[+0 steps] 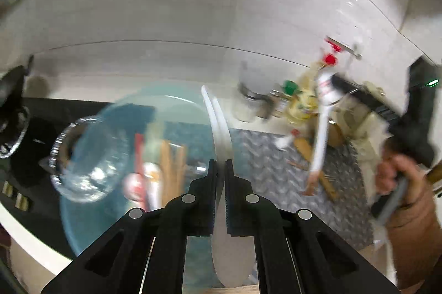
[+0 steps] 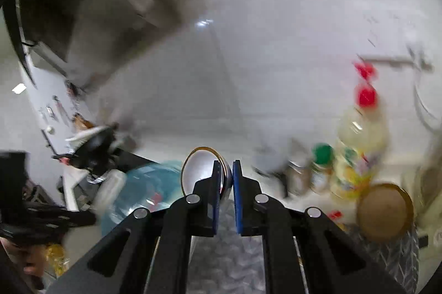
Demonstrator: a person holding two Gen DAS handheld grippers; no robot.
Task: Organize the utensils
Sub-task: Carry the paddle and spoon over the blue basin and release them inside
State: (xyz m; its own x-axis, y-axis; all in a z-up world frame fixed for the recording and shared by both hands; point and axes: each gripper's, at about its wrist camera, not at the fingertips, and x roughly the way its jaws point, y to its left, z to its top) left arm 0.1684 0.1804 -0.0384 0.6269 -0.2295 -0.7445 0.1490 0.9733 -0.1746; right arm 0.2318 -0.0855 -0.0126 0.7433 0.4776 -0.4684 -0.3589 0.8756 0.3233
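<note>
My left gripper (image 1: 221, 164) is shut on a white spoon (image 1: 221, 128). Its curved handle rises ahead of the fingers and its wide end hangs below them. Under it sits a teal basin (image 1: 190, 111) holding wooden chopsticks (image 1: 172, 169) and red-and-white utensils. At the right, my right gripper (image 1: 338, 85) holds a long white-handled ladle (image 1: 321, 133) that hangs down over the mat. In the right wrist view my right gripper (image 2: 227, 169) is shut on the ladle's gold-rimmed bowl (image 2: 197, 169). Both views are motion-blurred.
A clear glass bowl (image 1: 83, 155) hovers left of the basin. An oil bottle (image 2: 359, 150) with a red cap and a green-capped jar (image 2: 321, 164) stand against the tiled wall. A brown gold-rimmed bowl (image 2: 384, 211) rests on the silver chevron mat (image 1: 276, 183). A person's hand (image 1: 400, 183) grips the right tool.
</note>
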